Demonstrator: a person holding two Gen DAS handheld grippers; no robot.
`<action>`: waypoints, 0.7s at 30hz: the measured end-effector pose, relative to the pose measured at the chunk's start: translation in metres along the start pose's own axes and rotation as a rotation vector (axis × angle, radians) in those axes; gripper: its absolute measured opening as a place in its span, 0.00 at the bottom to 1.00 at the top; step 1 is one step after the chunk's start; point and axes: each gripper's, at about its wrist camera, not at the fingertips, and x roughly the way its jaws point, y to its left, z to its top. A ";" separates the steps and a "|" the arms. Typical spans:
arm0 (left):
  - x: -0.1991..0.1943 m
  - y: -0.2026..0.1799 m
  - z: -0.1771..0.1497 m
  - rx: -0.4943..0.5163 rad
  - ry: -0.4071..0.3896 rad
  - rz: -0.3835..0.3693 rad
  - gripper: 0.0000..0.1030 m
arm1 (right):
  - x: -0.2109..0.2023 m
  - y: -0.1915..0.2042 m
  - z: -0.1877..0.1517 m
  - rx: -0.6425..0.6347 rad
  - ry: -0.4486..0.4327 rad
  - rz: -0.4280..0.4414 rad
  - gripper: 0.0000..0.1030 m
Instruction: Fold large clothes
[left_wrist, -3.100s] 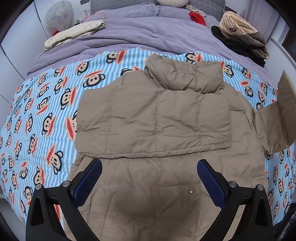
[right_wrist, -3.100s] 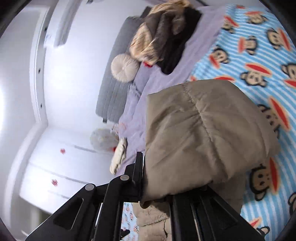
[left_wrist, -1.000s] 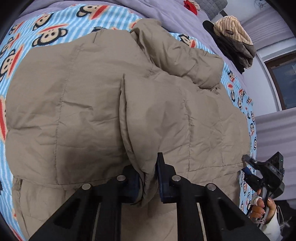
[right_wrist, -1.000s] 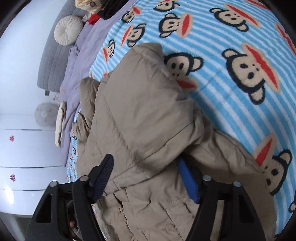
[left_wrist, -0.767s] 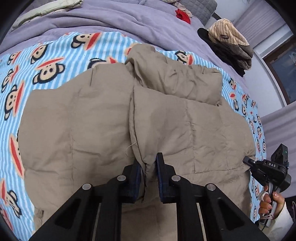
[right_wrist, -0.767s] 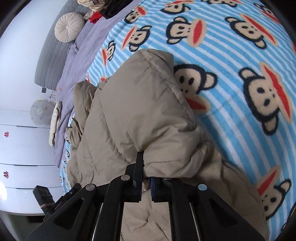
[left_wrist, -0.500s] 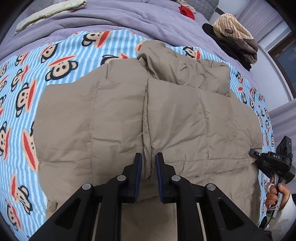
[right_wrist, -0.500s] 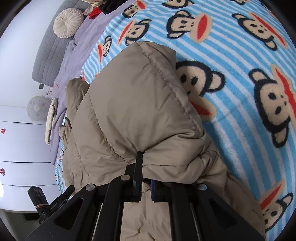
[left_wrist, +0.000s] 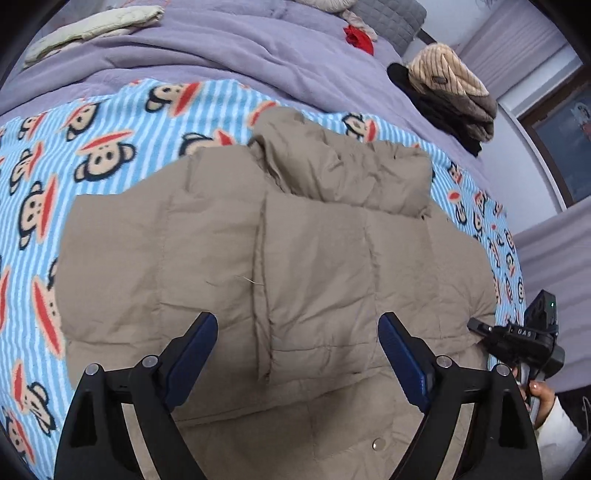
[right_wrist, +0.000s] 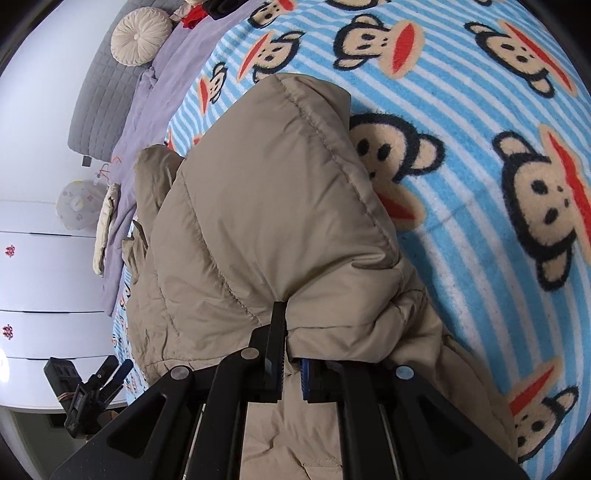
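I'm opening my left gripper (left_wrist: 297, 347), just letting the sleeve drop flat across the jacket (left_wrist: 207, 258) on the bed, while my right gripper (right_wrist: 291, 363) is clamping the jacket's right edge for the next fold.

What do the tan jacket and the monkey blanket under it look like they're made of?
The jacket looks like a quilted puffer: thin, smooth matte woven shell, probably nylon or polyester, with stitched channels, puffy panels and fine crinkles. The filling cannot be seen. The blanket looks like soft fleece or plush, since its printed monkeys and stripes have fuzzy, slightly blurred edges and no sheen.
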 end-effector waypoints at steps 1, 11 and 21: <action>0.009 -0.004 0.000 0.021 0.023 0.013 0.69 | -0.001 -0.001 0.000 0.002 0.002 0.001 0.07; 0.022 0.000 -0.030 0.034 0.073 0.046 0.17 | -0.005 -0.001 -0.006 -0.009 0.018 -0.003 0.12; -0.043 0.012 -0.028 0.010 -0.053 0.246 0.64 | -0.029 0.014 -0.015 -0.069 0.054 -0.020 0.64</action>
